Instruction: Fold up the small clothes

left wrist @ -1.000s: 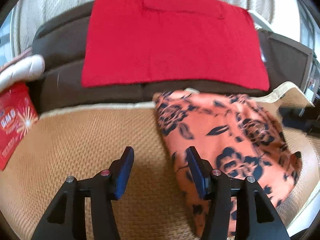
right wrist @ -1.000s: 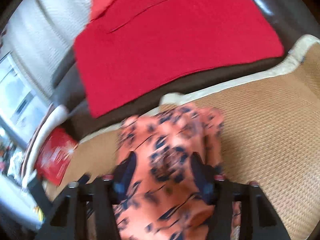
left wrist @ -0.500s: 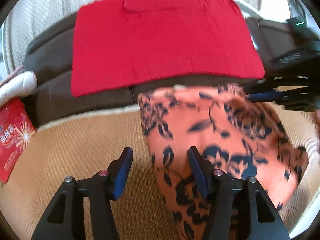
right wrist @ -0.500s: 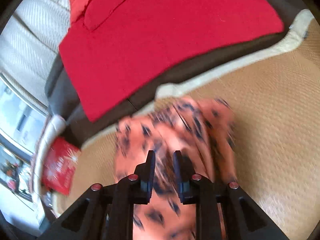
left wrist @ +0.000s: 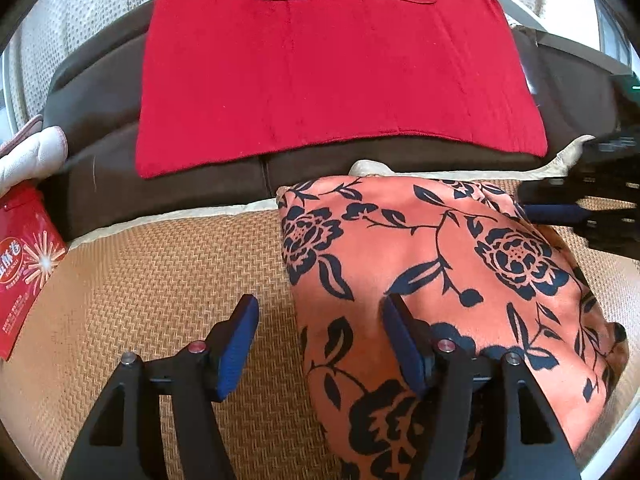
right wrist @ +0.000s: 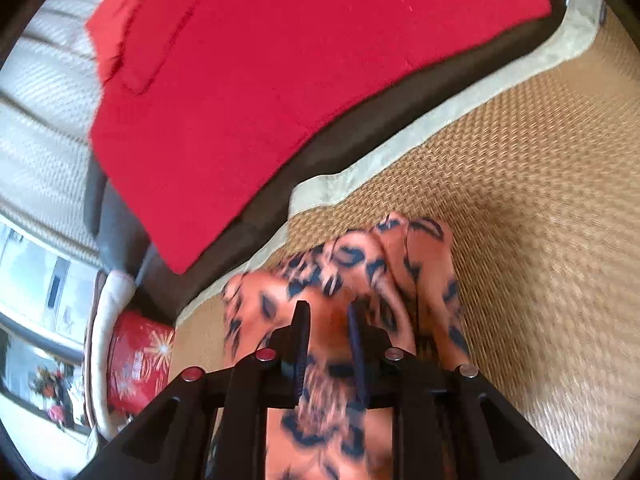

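Observation:
An orange garment with a dark blue flower print (left wrist: 440,280) lies on the woven mat (left wrist: 140,300). My left gripper (left wrist: 320,340) is open just above the mat, straddling the garment's left edge, its right finger resting on the cloth. My right gripper (right wrist: 328,340) is shut on a bunched fold of the same garment (right wrist: 360,272) and holds it up off the mat. The right gripper also shows in the left wrist view (left wrist: 580,208) at the garment's far right edge.
A red cloth (left wrist: 332,60) covers the dark brown sofa back (left wrist: 100,152) behind the mat. A red packet (left wrist: 24,264) and a white padded item (left wrist: 28,156) lie at the left. The mat's pale border (right wrist: 440,120) runs along the sofa.
My right gripper closed on the garment's right part and pulled it, spreading the cloth wider and flatter. My left gripper stayed open at the left edge.

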A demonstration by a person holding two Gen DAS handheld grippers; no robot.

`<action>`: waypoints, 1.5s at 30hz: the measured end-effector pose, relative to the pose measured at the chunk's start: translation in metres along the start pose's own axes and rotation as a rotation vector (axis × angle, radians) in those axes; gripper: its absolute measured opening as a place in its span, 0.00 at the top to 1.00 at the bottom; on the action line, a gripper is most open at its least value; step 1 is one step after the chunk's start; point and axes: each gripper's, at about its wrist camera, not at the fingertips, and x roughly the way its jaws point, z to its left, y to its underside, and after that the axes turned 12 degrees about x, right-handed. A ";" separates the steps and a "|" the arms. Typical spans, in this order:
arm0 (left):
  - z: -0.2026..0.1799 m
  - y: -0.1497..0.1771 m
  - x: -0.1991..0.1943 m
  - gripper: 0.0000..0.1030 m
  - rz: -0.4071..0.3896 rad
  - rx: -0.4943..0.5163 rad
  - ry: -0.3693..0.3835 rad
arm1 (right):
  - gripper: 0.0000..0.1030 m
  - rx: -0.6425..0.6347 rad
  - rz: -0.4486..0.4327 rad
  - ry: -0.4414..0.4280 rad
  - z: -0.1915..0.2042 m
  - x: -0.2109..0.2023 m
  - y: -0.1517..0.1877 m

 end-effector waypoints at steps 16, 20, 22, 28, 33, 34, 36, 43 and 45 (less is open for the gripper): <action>0.001 0.025 -0.011 0.29 0.001 -0.015 0.012 | 0.78 -0.148 0.085 0.137 0.001 -0.036 0.094; 0.004 0.023 -0.009 0.27 0.004 -0.016 0.019 | 0.78 -0.160 0.078 0.041 0.016 -0.039 0.092; 0.004 0.020 -0.009 0.27 0.004 -0.012 0.021 | 0.78 -0.178 0.115 0.048 0.021 -0.027 0.097; 0.007 0.019 -0.004 0.26 0.007 -0.016 0.033 | 0.78 -0.157 0.188 0.110 0.018 0.005 0.099; 0.010 0.017 0.003 0.24 0.008 -0.014 0.042 | 0.78 -0.154 0.085 0.048 0.039 -0.002 0.071; 0.011 0.016 0.004 0.23 0.009 -0.015 0.044 | 0.78 -0.156 0.077 0.047 0.042 0.000 0.067; 0.012 0.016 0.004 0.22 0.011 -0.017 0.046 | 0.78 -0.152 0.056 0.058 0.048 0.005 0.057; 0.015 0.014 0.009 0.20 0.013 -0.017 0.051 | 0.79 -0.093 0.108 0.076 0.039 0.051 0.039; 0.015 0.013 0.010 0.20 0.015 -0.018 0.053 | 0.79 -0.087 0.101 0.052 0.036 0.042 0.038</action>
